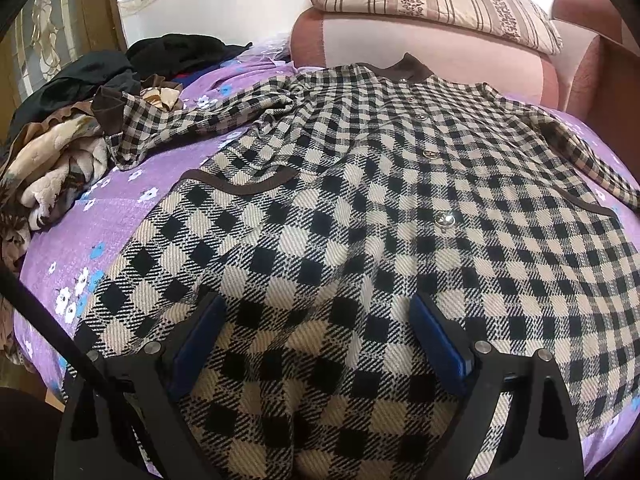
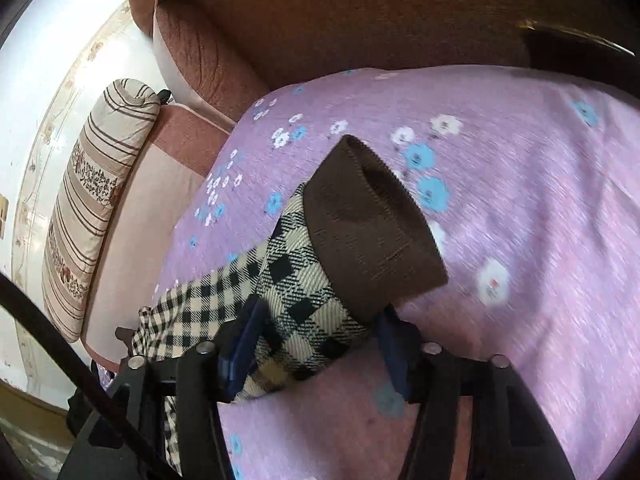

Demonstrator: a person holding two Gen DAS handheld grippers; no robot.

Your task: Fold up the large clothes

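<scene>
A black and beige checked coat (image 1: pixel 360 200) with brown collar and trim lies face up on the purple flowered bedsheet (image 1: pixel 168 160), buttons closed, its left sleeve stretched toward the clothes pile. My left gripper (image 1: pixel 316 336) is open just above the coat's lower front, touching or nearly touching the cloth. In the right wrist view, my right gripper (image 2: pixel 320 332) is closed on the coat's other sleeve (image 2: pixel 304 292) just behind its brown cuff (image 2: pixel 368 236), holding it above the sheet (image 2: pixel 520 200).
A pile of dark and beige clothes (image 1: pixel 72 128) lies at the bed's left side. A pink and brown headboard cushion (image 1: pixel 420 52) with a striped pillow (image 1: pixel 432 0) on it stands behind the coat. The pillow also shows in the right wrist view (image 2: pixel 92 208).
</scene>
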